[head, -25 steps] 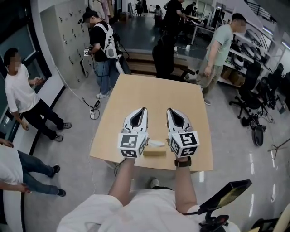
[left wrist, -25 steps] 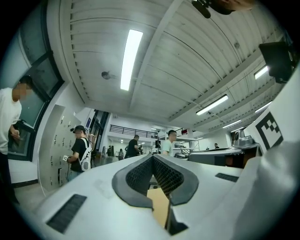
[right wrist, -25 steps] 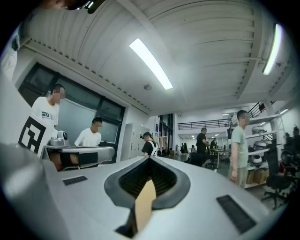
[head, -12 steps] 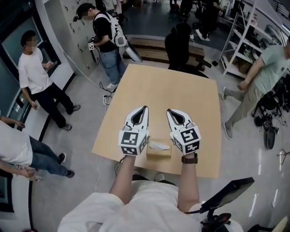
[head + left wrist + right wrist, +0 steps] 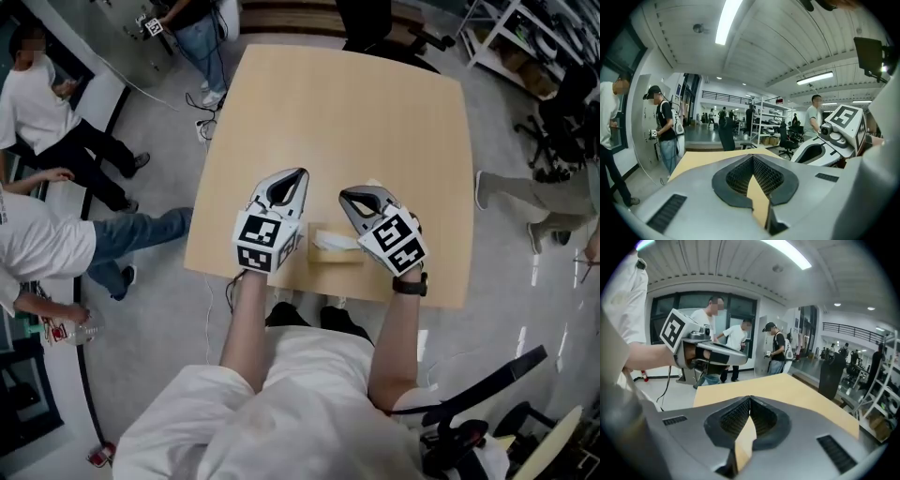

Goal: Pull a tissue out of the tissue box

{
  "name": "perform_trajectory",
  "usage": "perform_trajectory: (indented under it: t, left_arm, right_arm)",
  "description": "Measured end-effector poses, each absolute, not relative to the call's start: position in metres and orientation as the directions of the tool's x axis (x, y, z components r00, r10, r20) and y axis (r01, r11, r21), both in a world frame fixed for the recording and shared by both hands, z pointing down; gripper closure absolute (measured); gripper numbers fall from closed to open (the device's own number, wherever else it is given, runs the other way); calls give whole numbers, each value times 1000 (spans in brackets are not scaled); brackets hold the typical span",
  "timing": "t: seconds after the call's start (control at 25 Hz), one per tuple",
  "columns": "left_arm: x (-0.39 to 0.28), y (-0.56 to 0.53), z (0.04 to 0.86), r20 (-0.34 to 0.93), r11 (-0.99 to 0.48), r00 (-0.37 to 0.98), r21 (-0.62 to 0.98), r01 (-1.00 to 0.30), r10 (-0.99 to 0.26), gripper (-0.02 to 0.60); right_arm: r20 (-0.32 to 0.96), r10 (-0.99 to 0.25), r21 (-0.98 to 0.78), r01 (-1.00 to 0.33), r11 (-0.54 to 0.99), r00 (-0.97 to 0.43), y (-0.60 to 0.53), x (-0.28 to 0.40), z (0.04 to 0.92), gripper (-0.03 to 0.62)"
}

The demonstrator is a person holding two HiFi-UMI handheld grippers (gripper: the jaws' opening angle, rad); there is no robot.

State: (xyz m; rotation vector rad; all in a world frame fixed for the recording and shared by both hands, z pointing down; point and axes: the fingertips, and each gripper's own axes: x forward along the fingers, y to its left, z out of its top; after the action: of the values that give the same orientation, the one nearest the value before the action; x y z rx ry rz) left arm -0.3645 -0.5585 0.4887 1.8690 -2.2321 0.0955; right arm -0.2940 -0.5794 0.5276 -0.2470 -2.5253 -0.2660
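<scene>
Tissue box sits close to the near edge of the worktop, straight in front of the person. That looks like a placement chosen so both hands reach it without stretching. A white tissue stands crumpled out of the slot on top, leaning toward the left side, and offers a loose tab that can be pinched without digging into the box.

The left claw and the right claw flank the box, one on each side, with their tips pointing away from the person and beyond it. Neither touches the box or the tissue as far as the head view shows. Each gripper view looks out over bare worktop toward the room, so the box lies below and behind both sight lines.

Both claws are closed with nothing between them: in each gripper view the ribbed pads meet at the tip, and only worktop shows through the gap behind.

My judgement is that the pull has not begun and this is the approach. One claw must tip down and open over the tissue. The other is well placed to steady the light box, which would otherwise likely lift with the sheet
</scene>
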Motion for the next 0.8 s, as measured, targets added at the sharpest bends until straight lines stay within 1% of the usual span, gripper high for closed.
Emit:
perform_trajectory:
  t: [0.12,0.2,0.32,0.44,0.56,0.68,0.8]
  left_arm:
    - [-358,-562,522,278,158,-123,106,-982,-953,586]
    - [-346,-563,545,329,132,-94,97,-987,-940,586]
    - [-342,-567,582,385,121,-83,77,-990,-919,586]
    - [-340,-574,615,416,91,-47,85,-992,-908,586]
    - [-332,-579,627,445,75,-24,97,-992,-895,586]
    - [-328,-582,638,466,75,-15,109,-991,-885,586]
    - [-327,-581,646,488,66,-1,115,-991,-873,586]
  right_arm:
    - [651,150,105,284,953,-744,-576,-281,568,605]
    - [693,148,79,279,957,-706,-578,-267,593,602]
    - [734,158,36,270,962,-660,-584,-256,634,547]
    - [763,200,-13,295,956,-615,-580,-252,669,492]
    - [790,231,-53,312,948,-567,-575,-242,685,437]
    - [822,241,-73,324,943,-516,-573,-235,707,411]
    - [853,252,-95,340,936,-457,-566,-232,722,408]
